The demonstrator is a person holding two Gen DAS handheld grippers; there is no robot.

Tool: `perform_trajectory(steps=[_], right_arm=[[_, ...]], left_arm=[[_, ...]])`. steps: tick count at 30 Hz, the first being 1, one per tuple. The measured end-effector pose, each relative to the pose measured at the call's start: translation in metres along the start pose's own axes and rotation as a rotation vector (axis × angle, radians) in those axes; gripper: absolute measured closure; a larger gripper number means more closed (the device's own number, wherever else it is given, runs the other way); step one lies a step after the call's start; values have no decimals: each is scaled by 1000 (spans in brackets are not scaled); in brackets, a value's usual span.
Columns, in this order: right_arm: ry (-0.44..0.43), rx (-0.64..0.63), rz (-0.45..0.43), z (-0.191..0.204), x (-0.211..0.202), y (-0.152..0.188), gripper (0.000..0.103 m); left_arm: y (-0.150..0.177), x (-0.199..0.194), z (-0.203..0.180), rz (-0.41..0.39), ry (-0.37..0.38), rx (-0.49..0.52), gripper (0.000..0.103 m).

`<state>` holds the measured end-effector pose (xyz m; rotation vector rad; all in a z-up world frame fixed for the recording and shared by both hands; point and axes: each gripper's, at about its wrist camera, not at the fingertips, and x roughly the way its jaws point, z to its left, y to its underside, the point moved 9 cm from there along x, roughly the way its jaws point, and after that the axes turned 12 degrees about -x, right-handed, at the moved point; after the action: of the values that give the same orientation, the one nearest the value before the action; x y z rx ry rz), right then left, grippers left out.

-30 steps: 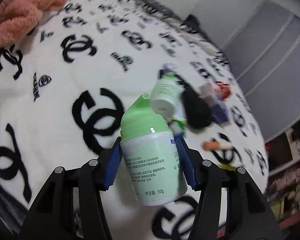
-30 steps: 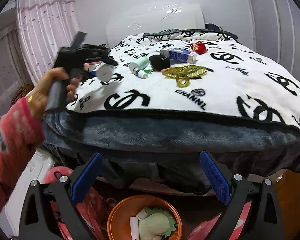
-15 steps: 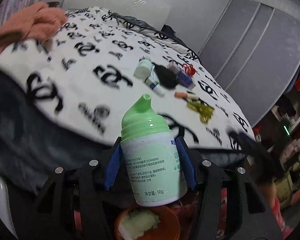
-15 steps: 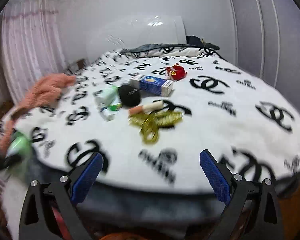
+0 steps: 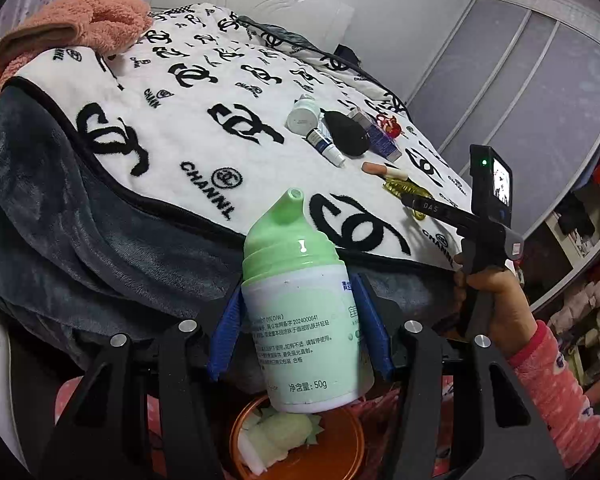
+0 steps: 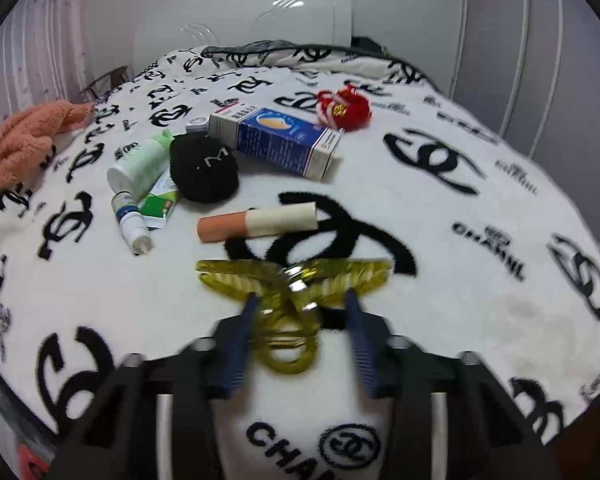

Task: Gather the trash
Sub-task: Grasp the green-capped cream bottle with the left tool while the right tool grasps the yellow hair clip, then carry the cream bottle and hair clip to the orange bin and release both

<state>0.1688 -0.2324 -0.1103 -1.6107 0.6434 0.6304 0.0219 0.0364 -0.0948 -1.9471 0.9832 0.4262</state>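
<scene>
Green-capped lotion bottle (image 5: pixel 304 320) sits clamped in the left gripper (image 5: pixel 300 332) jaws above an orange bin (image 5: pixel 340 444); the right gripper (image 6: pixel 300 344) jaws straddle a yellow hair claw (image 6: pixel 296 292) on the bed (image 6: pixel 480 280), not quite closed.

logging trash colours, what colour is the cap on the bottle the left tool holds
Light green, on a white and pale green bottle; the left wrist view shows it best.

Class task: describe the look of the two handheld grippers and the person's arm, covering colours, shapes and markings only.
Both the left gripper and right gripper have black angular frames, silver bolts and ribbed blue finger pads. From the side, the right one carries "DAS" lettering, a green light and a small screen. The sleeve is pink with pale specks.
</scene>
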Motion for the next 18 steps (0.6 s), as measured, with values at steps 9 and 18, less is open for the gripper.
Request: perform_trajectory(steps=[9, 18], right_arm=[[-30, 22, -80, -2, -34, -1, 74], [-102, -42, -231, 12, -124, 11, 74]], left_arm=[[4, -2, -11, 3, 2, 38, 50], [18, -7, -29, 23, 16, 107, 51]])
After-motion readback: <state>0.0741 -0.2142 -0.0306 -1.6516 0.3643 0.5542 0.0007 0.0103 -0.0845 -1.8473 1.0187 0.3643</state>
